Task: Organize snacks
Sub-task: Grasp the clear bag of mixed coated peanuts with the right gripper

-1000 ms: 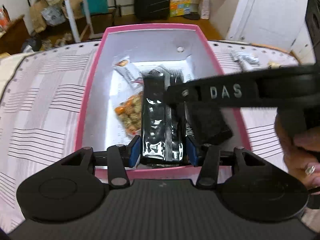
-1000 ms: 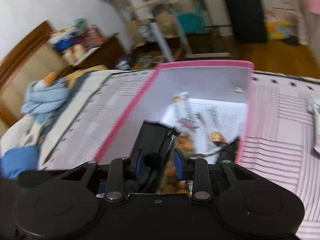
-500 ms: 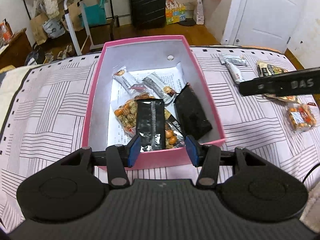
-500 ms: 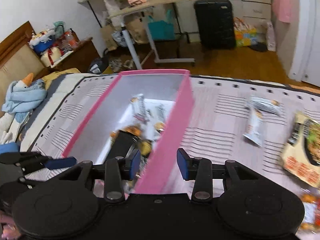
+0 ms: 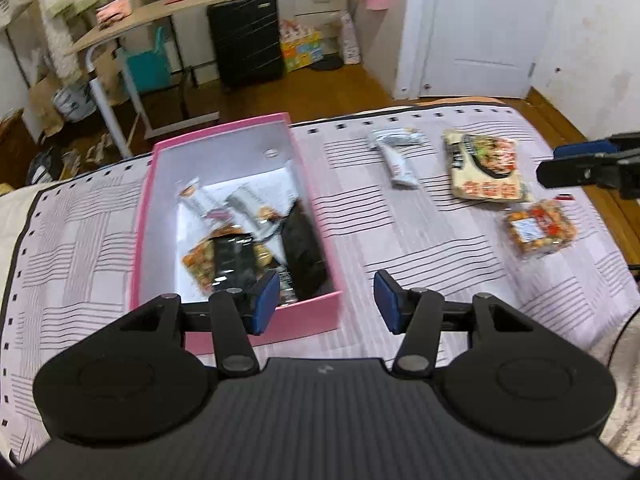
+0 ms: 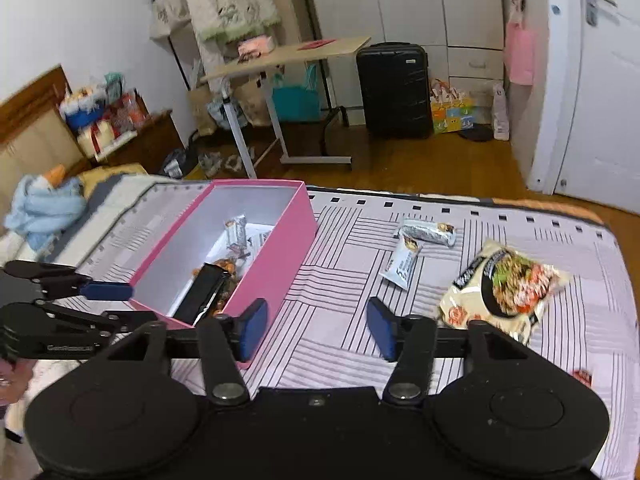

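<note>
On the bed: I see a pink box [image 5: 236, 322] sitting on a striped cover [image 5: 420, 248], with loose snacks lying to its right.
Box contents: several packets already lie inside, among them a black pouch [image 5: 234, 260] over a bag of orange nuts [image 5: 198, 262].
Left hand-held gripper [image 5: 326, 300]: spread wide and holding nothing, hanging over the box's near right corner.
Right hand-held gripper [image 6: 316, 330]: also spread and empty, above the cover between the box and the noodle packet [image 6: 504, 284].
Still outside: two silver bars [image 6: 416, 246], the noodle packet and a clear bag of orange crackers [image 5: 536, 232], all well apart from the box.
Progress: I judge the sorting about half done.
Risk, grasp: the flat noodle packet lies flush on soft bedding, so I could pinch the cover along with it.
Risk, crowding: the two grippers work near each other and could knock together over the box.
Risk, box: a low pass could catch the rim and shove the box along the cover.
</note>
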A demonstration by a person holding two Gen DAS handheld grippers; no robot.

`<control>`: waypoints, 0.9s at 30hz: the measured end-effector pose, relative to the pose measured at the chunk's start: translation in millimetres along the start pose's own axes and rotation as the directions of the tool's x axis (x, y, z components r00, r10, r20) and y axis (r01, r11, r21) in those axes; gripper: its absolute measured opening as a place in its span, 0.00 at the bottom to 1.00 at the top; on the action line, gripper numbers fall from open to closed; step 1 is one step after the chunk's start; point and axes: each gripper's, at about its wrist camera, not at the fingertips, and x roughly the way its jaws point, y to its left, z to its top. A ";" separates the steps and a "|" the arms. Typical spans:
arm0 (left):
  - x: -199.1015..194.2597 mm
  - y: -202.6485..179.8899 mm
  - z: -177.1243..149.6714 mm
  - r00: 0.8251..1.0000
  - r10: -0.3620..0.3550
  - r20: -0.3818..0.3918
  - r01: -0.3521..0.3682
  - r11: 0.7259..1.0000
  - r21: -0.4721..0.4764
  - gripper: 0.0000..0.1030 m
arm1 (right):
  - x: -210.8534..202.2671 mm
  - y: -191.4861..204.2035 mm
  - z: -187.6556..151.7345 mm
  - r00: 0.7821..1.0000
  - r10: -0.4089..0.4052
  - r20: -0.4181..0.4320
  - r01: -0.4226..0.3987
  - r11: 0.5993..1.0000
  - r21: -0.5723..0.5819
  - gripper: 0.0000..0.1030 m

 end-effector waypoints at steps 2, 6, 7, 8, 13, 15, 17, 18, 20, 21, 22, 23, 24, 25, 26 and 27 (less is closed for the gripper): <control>-0.9 -14.3 0.7 1.000 -0.014 0.002 0.014 1.000 0.018 0.51 | -6.5 -9.1 -5.5 1.000 0.011 0.017 -0.012 0.999 0.041 0.63; 4.8 -44.0 1.8 0.999 -0.049 -0.010 0.050 0.997 0.057 0.53 | -14.6 -30.1 -16.0 0.999 -0.003 0.042 -0.001 0.994 0.105 0.65; 7.5 -50.2 2.6 0.998 -0.059 -0.015 0.059 0.996 0.063 0.53 | -15.4 -37.7 -17.7 0.999 -0.010 0.043 0.004 0.992 0.127 0.66; 10.0 -56.4 3.4 0.997 -0.068 -0.020 0.070 0.995 0.069 0.54 | -15.7 -44.9 -20.2 0.999 -0.013 0.044 0.006 0.989 0.147 0.66; 32.1 -85.4 10.5 0.992 -0.118 -0.046 0.122 0.989 0.085 0.55 | -11.8 -87.7 -31.8 0.996 -0.091 0.019 0.084 0.967 0.240 0.74; 43.6 -94.6 14.5 0.988 -0.143 -0.057 0.147 0.986 0.078 0.56 | -6.8 -106.7 -39.0 0.992 -0.123 0.001 0.118 0.952 0.281 0.75; 56.0 -105.0 19.2 0.984 -0.167 -0.063 0.172 0.982 0.074 0.59 | 1.7 -127.0 -47.6 0.986 -0.162 -0.032 0.163 0.929 0.333 0.76; 63.6 -113.1 21.9 0.983 -0.176 -0.060 0.181 0.980 0.081 0.59 | 6.4 -138.3 -53.3 0.981 -0.189 -0.046 0.193 0.916 0.351 0.76; 74.8 -126.0 26.1 0.979 -0.197 -0.050 0.201 0.974 0.106 0.62 | 17.7 -159.4 -63.4 0.965 -0.246 -0.089 0.261 0.892 0.370 0.76; 83.2 -133.8 29.2 0.978 -0.202 -0.054 0.207 0.972 0.109 0.62 | 23.4 -171.5 -68.4 0.959 -0.261 -0.109 0.283 0.877 0.389 0.76; 90.0 -140.0 32.6 0.977 -0.208 -0.057 0.213 0.971 0.112 0.62 | 28.7 -185.1 -74.0 0.956 -0.264 -0.128 0.293 0.858 0.422 0.76; 96.9 -146.4 35.2 0.974 -0.217 -0.057 0.222 0.968 0.113 0.63 | 34.6 -200.4 -81.0 0.952 -0.259 -0.161 0.305 0.824 0.478 0.76; 106.2 -155.0 39.0 0.972 -0.230 -0.053 0.234 0.966 0.111 0.63 | 38.0 -212.5 -87.6 0.951 -0.251 -0.183 0.310 0.794 0.522 0.76; 114.2 -160.9 41.7 0.969 -0.241 -0.049 0.245 0.963 0.107 0.64 | 40.0 -221.6 -93.4 0.952 -0.240 -0.191 0.307 0.767 0.563 0.76; 123.2 -167.5 44.7 0.966 -0.252 -0.048 0.256 0.961 0.102 0.65 | 41.2 -229.8 -99.4 0.955 -0.226 -0.194 0.297 0.738 0.606 0.76; 133.5 -174.3 47.4 0.964 -0.262 -0.049 0.265 0.960 0.094 0.65 | 41.8 -233.7 -103.6 0.958 -0.212 -0.193 0.287 0.719 0.633 0.76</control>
